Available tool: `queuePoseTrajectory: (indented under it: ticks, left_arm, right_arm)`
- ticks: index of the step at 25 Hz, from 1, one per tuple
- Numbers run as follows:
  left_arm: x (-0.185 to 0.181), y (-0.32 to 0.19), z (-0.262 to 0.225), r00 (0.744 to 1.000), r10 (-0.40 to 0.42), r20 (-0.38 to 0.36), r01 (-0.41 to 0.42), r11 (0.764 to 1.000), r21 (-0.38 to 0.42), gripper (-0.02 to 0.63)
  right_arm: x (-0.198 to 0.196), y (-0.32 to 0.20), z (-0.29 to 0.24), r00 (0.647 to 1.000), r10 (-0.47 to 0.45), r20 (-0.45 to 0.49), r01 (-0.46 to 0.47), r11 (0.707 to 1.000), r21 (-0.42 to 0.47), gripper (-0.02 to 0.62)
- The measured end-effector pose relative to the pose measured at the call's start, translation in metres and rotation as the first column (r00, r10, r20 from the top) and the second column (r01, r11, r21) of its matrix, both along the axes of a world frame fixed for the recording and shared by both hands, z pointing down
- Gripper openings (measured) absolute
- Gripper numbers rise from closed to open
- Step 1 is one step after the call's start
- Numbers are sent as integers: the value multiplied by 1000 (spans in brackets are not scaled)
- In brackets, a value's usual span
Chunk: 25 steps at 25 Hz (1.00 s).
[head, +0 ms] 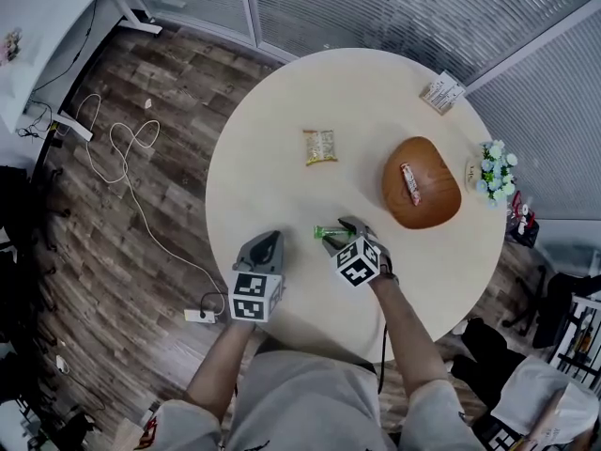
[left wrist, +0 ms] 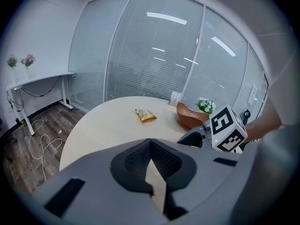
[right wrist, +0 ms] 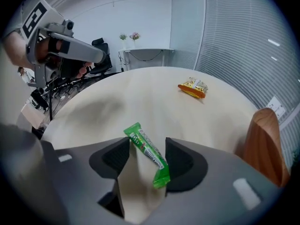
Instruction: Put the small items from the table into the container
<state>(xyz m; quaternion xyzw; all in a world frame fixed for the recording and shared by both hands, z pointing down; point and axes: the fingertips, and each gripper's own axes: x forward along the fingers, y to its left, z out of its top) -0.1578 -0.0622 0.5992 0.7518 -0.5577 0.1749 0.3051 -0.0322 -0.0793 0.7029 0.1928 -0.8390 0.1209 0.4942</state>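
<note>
The green candy stick (right wrist: 147, 156) lies on the tabletop (head: 282, 158) between the spread jaws of the right claw (right wrist: 146, 146), its long axis slanting across the gap (the left claw (left wrist: 150, 143), closed and empty, sits farther off).

Left gripper (left wrist: 150, 142): jaws together at the tips, nothing between them, pitched moderately down. Right gripper (right wrist: 147, 143): jaws wide apart, pitched steeply down. A green snack packet (right wrist: 149, 154) lies slantwise in the gap, pads not clamped on it. Both forearms are bare and reach forward from the torso: left forearm (head: 221, 369), right forearm (head: 406, 332). The 2 grippers sit side by side, close but apart, with the right one slightly further ahead.
</note>
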Motion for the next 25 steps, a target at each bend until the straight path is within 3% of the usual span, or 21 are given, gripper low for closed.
queuePoseTrajectory:
  ticks: [3, 5, 14, 20, 25]
  left_arm:
    - [0, 0, 0, 1000, 2, 4, -2, 1000, -2, 6]
    - [-1, 1, -1, 1000, 2, 6, -2, 1000, -3, 6]
    - [5, 6, -5, 1000, 12, 6, -12, 1000, 7, 6]
    - [25, 1, -16, 999, 48, -6, -48, 998, 33, 6]
    - [55, -9, -24, 994, 108, -17, -107, 993, 55, 6]
  right_arm:
    - [0, 8, 2, 1000, -8, -2, 8, 999, -38, 151]
    - [-2, 14, 1, 1000, -25, -12, 25, 999, -44, 43]
    - [-2, 15, -20, 999, 29, 46, -29, 1000, -2, 40]
    - [5, 4, -73, 993, 39, 114, -52, 993, 109, 38]
    - [43, -26, -126, 972, 137, 189, -178, 960, 217, 38]
